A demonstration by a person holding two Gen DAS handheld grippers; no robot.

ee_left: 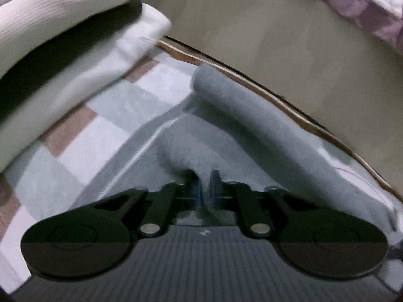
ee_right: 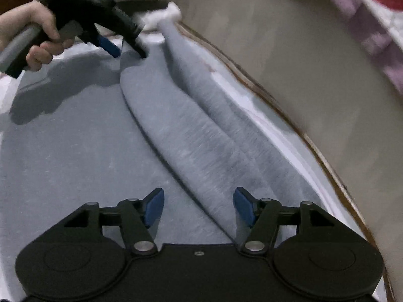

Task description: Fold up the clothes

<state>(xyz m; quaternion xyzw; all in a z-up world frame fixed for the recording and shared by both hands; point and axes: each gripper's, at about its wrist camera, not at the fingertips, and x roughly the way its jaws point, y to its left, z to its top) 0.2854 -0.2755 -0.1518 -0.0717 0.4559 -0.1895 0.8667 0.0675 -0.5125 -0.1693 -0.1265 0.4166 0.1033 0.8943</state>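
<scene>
The grey garment [ee_right: 75,151] lies spread on the checked cloth [ee_left: 100,115] of the table [ee_right: 327,161], one long side flap [ee_right: 191,136] already folded in; more folds remain. A folded pile [ee_left: 63,37] sits beside it. The left gripper [ee_left: 202,176] pinches the garment's fabric; the right gripper [ee_right: 199,206] hovers half open, empty.

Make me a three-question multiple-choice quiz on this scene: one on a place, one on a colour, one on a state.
1. Where does the stack of folded clothes lie, seen from the left wrist?
A. upper left
B. lower right
C. centre

2. What colour is the garment being folded?
A. red
B. grey-blue
C. green

3. How do the fingers of the right gripper stand?
A. clamped on cloth
B. apart
C. hidden

Answers: 1 A, the stack fills that corner. 2 B, grey-blue cloth spreads across the table. 3 B, a clear gap shows between the blue pads.
</scene>
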